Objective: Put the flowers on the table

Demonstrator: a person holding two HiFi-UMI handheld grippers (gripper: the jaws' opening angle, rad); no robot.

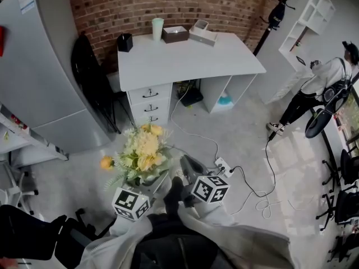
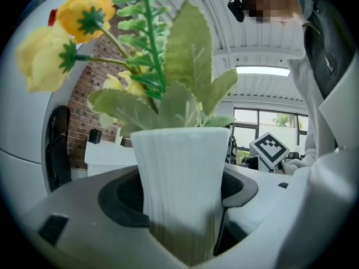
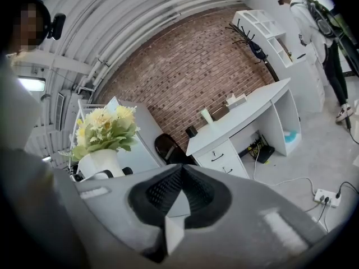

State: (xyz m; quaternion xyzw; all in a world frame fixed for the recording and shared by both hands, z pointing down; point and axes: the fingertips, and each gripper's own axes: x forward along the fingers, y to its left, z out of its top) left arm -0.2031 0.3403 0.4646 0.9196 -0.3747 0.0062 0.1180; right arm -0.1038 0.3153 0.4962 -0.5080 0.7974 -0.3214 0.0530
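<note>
A bunch of yellow and cream flowers (image 1: 145,150) stands in a white ribbed vase (image 2: 180,178). My left gripper (image 1: 149,187) is shut on the vase, a jaw on either side of its body, and carries it upright above the floor. In the right gripper view the same flowers (image 3: 104,129) show at the left. My right gripper (image 3: 179,178) is shut with nothing in it and floats beside the vase. The white table (image 1: 224,60) stands ahead against the brick wall, well beyond both grippers.
On the table's far edge sit a black cup (image 1: 124,42), a pale green cup (image 1: 157,28), a brown box (image 1: 175,34) and a pale box (image 1: 202,33). A grey cabinet (image 1: 39,72) and black chair (image 1: 90,77) stand left. A power strip (image 1: 223,166) and cables lie on the floor; a person (image 1: 320,88) stands at the right.
</note>
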